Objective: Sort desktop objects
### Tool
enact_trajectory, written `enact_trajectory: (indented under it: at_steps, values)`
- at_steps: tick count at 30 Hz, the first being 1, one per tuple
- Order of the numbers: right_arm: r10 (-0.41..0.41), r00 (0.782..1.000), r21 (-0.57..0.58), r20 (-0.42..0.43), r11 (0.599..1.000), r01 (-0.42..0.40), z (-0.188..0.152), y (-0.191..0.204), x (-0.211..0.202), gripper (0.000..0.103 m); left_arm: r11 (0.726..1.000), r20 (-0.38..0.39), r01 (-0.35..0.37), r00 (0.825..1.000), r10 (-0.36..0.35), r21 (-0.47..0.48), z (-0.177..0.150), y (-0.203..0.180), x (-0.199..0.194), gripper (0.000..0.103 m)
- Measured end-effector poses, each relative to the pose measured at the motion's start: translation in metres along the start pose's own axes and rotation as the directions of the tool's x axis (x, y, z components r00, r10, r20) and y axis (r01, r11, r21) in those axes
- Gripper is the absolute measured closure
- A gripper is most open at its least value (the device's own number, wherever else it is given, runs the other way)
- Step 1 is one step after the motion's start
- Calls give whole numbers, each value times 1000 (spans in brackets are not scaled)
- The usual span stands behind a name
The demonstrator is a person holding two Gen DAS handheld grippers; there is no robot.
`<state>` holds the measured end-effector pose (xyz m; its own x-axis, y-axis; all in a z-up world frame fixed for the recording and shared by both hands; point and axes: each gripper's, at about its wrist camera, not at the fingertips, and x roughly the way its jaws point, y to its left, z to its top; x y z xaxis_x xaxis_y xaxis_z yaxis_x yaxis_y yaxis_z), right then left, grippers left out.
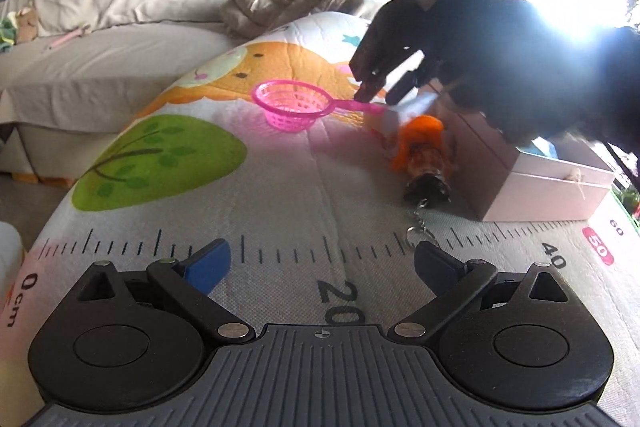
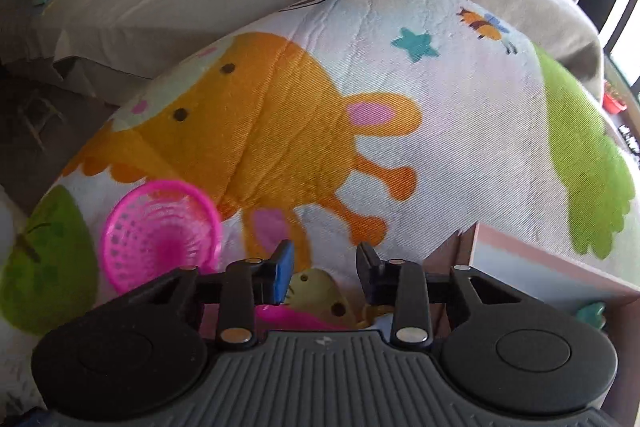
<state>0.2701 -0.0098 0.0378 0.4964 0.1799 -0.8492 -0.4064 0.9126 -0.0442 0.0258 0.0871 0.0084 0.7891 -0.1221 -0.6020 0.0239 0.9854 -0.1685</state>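
Pink strainer (image 1: 289,105) on the printed mat (image 1: 248,195), handle running right toward the box (image 1: 548,195), bowl at the left end. Right gripper (image 1: 378,91) low over the handle's end, dark against window glare; whether clamped on it cannot be told. Left gripper (image 1: 322,263) wide apart, empty. Orange keychain toy (image 1: 426,151) lying against the box, ring nearest.

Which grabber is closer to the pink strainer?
Right. The right gripper hangs just over the pink strainer's handle, near its end. The left gripper is open and sits farther back on the mat, well short of the strainer.
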Motion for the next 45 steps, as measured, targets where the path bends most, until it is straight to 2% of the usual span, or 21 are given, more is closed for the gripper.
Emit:
enact_trajectory:
  at_steps: [5,10,12,16,21,23,26,29,31,35,38,40,43,45]
  values:
    - [147,987,10,-61,989,-146,-37,13,-25,68,1000,-5,-5,1000,5,-27,0,4,0,2]
    - [291,950,88,-116,955,-282,-75,11,-51,67,1000,-10,-23,1000,23,-17,-2,4,-4,1]
    - [319,941,90,-115,947,-309,-91,9,-66,67,1000,-19,-19,1000,19,-10,-4,6,-7,1]
    - [336,940,75,-59,940,-331,-134,-1,-102,63,1000,-26,1,1000,-1,1,-7,9,-10,1]
    - [297,955,54,10,953,-297,-194,-19,-130,57,999,-56,23,998,-21,33,0,2,-4,0]
    - [247,969,72,24,966,-248,-214,-31,-135,52,999,-66,31,997,-28,42,5,-3,3,0]
    - [205,977,126,61,969,-211,-235,-52,-144,44,998,-75,32,997,-28,57,16,-13,18,0]
    - [170,979,167,116,968,-188,-247,-72,-158,40,998,-80,40,996,-37,39,29,-22,33,0]
    - [124,978,184,167,971,-154,-247,-86,-168,37,999,-70,44,997,-42,25,39,-27,35,0]
    - [-30,959,280,283,959,-53,-241,-128,-179,19,997,-14,-2,1000,3,78,47,-39,19,0]
    - [-128,942,373,311,928,4,-227,-162,-168,19,992,-5,-40,999,41,120,39,-43,5,0]
    - [-141,937,420,320,907,-7,-218,-180,-154,19,989,-13,-28,999,30,146,30,-45,-5,0]
    - [-86,949,468,303,881,-69,-202,-191,-128,19,981,-29,-1,1000,7,192,16,-50,-19,0]
    - [-87,952,477,293,876,-67,-195,-187,-119,11,979,-41,19,999,-11,204,9,-54,-25,0]
